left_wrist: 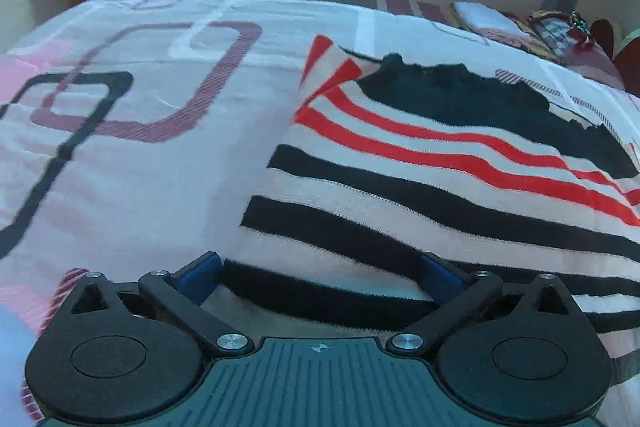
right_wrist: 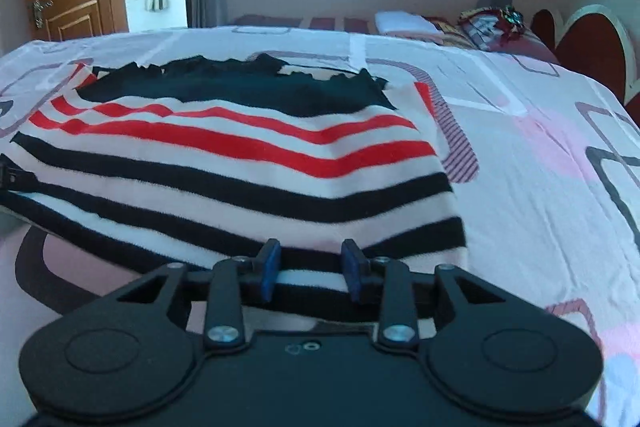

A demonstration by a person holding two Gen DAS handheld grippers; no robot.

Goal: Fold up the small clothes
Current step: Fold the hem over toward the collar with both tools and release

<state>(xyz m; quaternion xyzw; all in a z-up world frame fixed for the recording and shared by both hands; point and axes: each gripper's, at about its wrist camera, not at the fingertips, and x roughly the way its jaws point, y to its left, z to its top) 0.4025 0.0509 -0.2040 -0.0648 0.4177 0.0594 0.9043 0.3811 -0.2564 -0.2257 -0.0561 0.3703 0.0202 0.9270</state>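
Striped sweater (left_wrist: 420,163) lies on the bed (left_wrist: 160,167); the wide-open left claw (left_wrist: 320,269) and narrower, unclenched right claw (right_wrist: 311,259) may pinch uneven layers, skewing the fold.

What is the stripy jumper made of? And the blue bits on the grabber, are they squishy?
The striped sweater looks like soft knitted yarn, maybe wool or acrylic: its stripe edges are fuzzy and matte. The blue pads on the right hand-held gripper look like matte rubber or foam, probably a bit squishy, though I can't be sure. The bedsheet looks like thin, smooth printed cotton.
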